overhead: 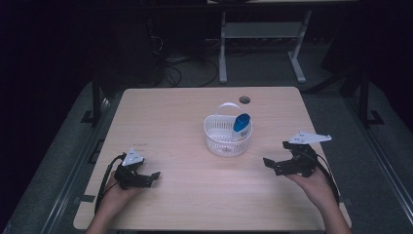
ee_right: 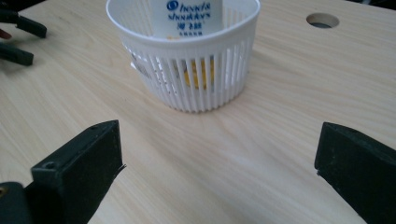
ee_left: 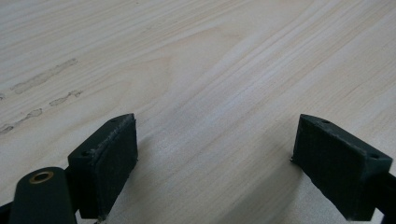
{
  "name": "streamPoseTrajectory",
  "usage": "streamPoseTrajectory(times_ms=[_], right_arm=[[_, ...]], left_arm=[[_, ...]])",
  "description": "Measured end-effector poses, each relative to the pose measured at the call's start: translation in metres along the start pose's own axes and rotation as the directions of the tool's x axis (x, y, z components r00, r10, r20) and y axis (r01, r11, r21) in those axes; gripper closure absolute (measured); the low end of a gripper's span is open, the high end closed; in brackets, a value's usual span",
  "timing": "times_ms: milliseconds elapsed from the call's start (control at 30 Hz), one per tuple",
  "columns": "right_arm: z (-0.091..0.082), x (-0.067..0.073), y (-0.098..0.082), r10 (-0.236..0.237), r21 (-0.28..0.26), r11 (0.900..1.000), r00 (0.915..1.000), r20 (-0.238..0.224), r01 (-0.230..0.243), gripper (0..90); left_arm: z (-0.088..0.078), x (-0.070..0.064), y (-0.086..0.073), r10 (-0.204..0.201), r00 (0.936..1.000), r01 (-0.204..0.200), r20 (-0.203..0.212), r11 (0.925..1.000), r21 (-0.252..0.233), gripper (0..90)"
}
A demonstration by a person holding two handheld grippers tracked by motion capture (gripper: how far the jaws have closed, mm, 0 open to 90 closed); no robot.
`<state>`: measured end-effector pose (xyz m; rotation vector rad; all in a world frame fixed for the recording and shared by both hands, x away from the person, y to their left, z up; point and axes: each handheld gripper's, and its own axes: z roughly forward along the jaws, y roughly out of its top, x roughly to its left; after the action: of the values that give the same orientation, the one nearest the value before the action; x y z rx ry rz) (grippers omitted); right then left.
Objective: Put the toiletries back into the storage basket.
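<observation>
Nearest the person, the left hand-held gripper (overhead: 155, 174) rests on the wooden surface (overhead: 175, 126) with jaws spread wide and empty. The right hand-held gripper (overhead: 271, 164) is likewise released, pointing toward the white slatted basket (ee_right: 196, 79) just ahead. A blue-capped white bottle (overhead: 241, 126) stands tilted inside the basket, mid-surface.

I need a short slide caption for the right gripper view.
Open right gripper faces white basket holding a bottle.

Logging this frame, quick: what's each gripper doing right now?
Left gripper: open, holding nothing, over bare table.
Right gripper: open, holding nothing, facing the white basket.
</observation>
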<state>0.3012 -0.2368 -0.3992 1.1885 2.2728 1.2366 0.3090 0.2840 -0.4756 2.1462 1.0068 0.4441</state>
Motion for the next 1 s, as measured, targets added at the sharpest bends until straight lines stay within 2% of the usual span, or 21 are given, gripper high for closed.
streamPoseTrajectory(times_ms=[300, 467, 633, 1000], right_arm=[[-0.009, -0.007, -0.027, 0.023, 0.041, 0.999, 0.9994, 0.025, -0.024, 0.6], [-0.007, -0.01, -0.04, 0.027, 0.076, 0.997, 0.9989, 0.038, -0.029, 0.6], [-0.001, -0.017, -0.058, 0.052, 0.096, 0.994, 0.9966, 0.063, -0.058, 0.6], [0.009, -0.025, -0.077, 0.033, 0.152, 0.987, 0.9925, 0.118, -0.051, 0.6]], left_arm=[[0.0, 0.0, 0.0, 0.0, 1.0, 0.0, -0.001, 1.0, 0.0, 13.3], [0.0, 0.0, 0.0, 0.0, 1.0, 0.0, -0.001, 1.0, 0.0, 13.3], [0.0, 0.0, 0.0, 0.0, 1.0, 0.0, -0.001, 1.0, 0.001, 13.3], [0.0, 0.0, 0.0, 0.001, 1.0, -0.001, -0.002, 1.0, 0.001, 13.3]])
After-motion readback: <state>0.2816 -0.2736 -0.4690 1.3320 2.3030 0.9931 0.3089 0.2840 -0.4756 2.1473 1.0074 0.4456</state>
